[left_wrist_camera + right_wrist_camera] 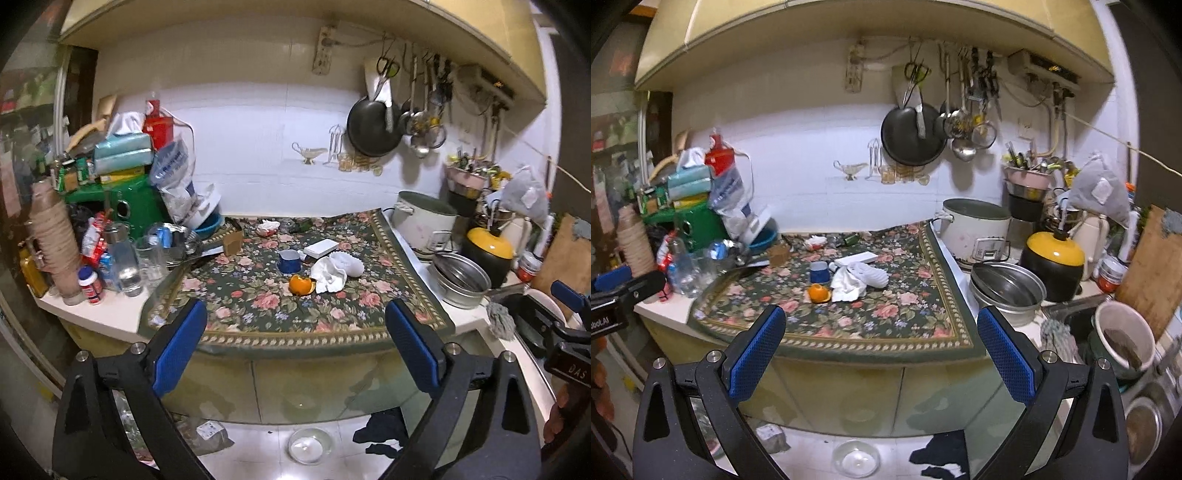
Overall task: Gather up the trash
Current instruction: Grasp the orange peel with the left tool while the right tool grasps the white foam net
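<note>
Crumpled white tissue (330, 275) lies touching an orange peel (301, 284) on the floral cloth (258, 299).

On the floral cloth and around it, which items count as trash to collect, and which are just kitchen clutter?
Likely trash:
- crumpled white tissue
- orange peel
- small wad at the back

Just lying about:
- blue cup
- white box
- rice cooker
- steel pot
- hanging black pan

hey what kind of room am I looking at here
Most likely a cramped home kitchen: a black pan and ladles hang on the tiled wall, a rice cooker stands on the counter, and a sink sits at right.
</note>
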### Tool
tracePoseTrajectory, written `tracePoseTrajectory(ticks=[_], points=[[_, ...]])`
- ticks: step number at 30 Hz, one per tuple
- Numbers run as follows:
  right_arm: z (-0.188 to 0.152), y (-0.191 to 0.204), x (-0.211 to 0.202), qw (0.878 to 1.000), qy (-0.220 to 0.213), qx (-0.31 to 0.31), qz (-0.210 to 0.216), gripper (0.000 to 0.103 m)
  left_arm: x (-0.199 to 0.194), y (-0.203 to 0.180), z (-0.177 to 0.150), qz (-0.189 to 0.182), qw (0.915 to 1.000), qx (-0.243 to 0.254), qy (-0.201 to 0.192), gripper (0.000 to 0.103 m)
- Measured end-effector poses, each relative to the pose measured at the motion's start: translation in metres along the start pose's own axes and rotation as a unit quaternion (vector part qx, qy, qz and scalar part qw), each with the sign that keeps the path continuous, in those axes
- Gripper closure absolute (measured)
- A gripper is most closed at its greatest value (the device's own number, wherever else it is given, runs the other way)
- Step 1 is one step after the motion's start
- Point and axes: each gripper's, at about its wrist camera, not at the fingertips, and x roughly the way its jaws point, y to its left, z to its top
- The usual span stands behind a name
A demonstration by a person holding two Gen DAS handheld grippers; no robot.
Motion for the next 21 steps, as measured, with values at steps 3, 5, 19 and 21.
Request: tracePoseTrajectory(ticks=[3,5,19,21], points=[[0.013,-0.012,0.033,1.0,0.017,-0.014,0.01,0.0,0.047,-0.011,0.013,0.0,0.9995,-0.008,0.031,0.016],[0.02,-0.019,0.055,0.999,0.026,-0.022,0.018,0.0,0.076,-0.017,0.017,0.008,0.9987,-0.012,0.049,0.022],[0.043,-0.037,0.219,0.992,0.114,-0.025,0.058,0.0,0.277,0.005,0.021,0.073,0.9821,-0.067,0.16,0.025],[0.044,-0.04,0.242,0.989,0.131,-0.01,0.061,0.0,0.311,0.008,0.021,0.066,0.9785,-0.059,0.186,0.025]])
